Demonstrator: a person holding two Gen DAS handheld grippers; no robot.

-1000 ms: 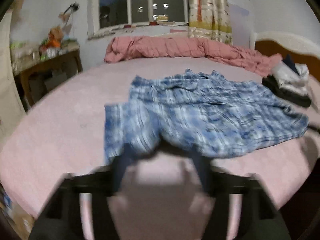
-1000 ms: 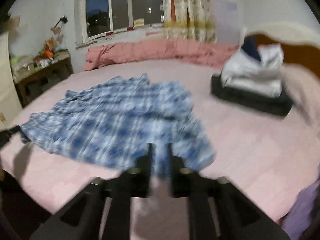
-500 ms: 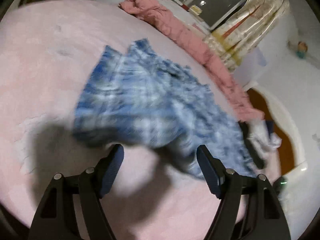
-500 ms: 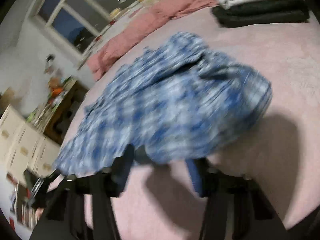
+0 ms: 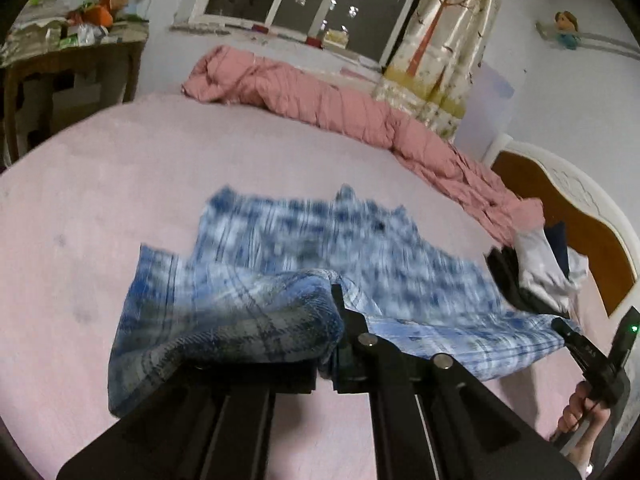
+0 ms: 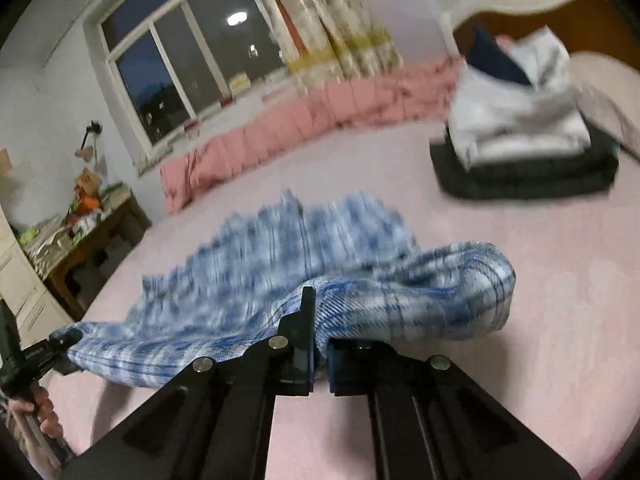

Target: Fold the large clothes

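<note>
Step in hand: near hem of blue-and-white plaid flannel shirt (image 5: 304, 248) lifted off pink plush bedspread (image 5: 100, 184), likely to carry it over for 1st fold.

Left gripper (image 5: 334, 320): jaws closed on bunched hem. Right gripper (image 6: 318, 336): jaws pinched shut on cloth too; fabric balloons over its right side.

Far half of shirt lies flat on bed.

Next: move both corners forward evenly, lay edge on far edge.

Cloth soft, limp, sags between the 2 grips.
</note>
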